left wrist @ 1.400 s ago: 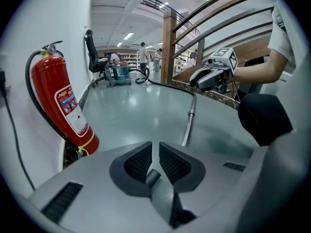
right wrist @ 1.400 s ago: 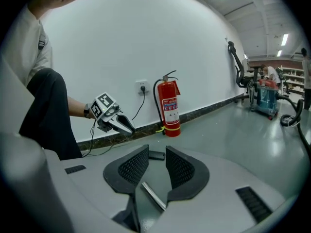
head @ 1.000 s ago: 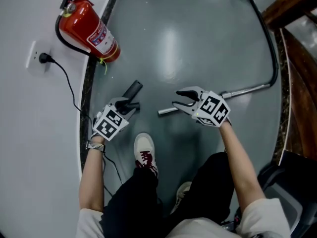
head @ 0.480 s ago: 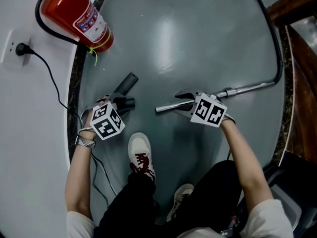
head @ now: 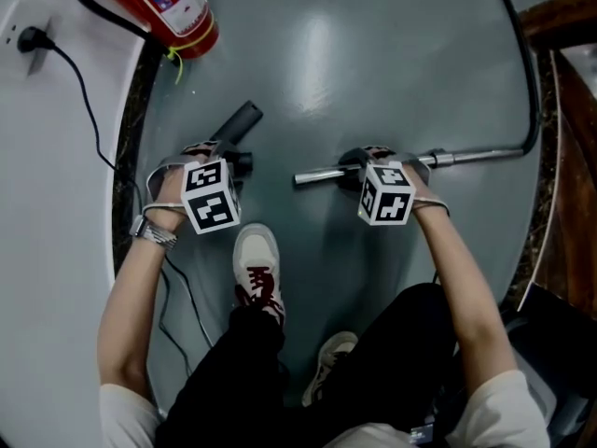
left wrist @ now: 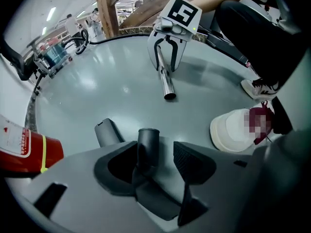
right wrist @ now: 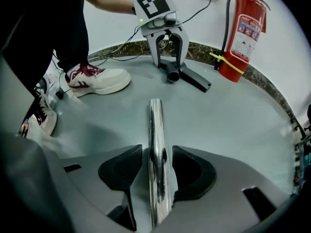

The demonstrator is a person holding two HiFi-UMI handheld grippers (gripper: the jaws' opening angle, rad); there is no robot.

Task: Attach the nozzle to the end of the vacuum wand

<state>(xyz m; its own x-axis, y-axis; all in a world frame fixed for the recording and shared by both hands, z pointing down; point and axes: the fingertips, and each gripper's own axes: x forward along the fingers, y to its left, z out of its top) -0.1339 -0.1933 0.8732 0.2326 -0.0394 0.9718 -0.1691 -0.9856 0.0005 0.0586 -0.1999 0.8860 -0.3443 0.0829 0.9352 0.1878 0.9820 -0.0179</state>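
Observation:
The dark grey nozzle [head: 241, 121] lies on the floor, its round tube end [left wrist: 148, 141] standing between the jaws of my left gripper [left wrist: 155, 159]. Those jaws have just been opening; the nozzle sits close to the left pad and a gap shows on the right. The chrome wand [head: 322, 173] lies across the floor with its free end toward the nozzle. My right gripper [right wrist: 156, 169] straddles the wand [right wrist: 155, 130]. Its jaws have also just been opening, and a narrow gap shows on each side. In the head view my left gripper [head: 238, 164] and right gripper [head: 371, 166] both point down.
A red fire extinguisher [head: 173, 7] stands by the wall at upper left. A black cable [head: 89, 101] runs from a wall socket. The vacuum hose [head: 522, 54] leads off the wand's far end. The person's shoes [head: 256, 264] are close behind the grippers. Wooden framing [head: 560, 17] stands at right.
Both grippers have come down to the floor and tipped more steeply down. The left now straddles the nozzle's tube end, the right straddles the wand, and both pairs of jaws stand wider.

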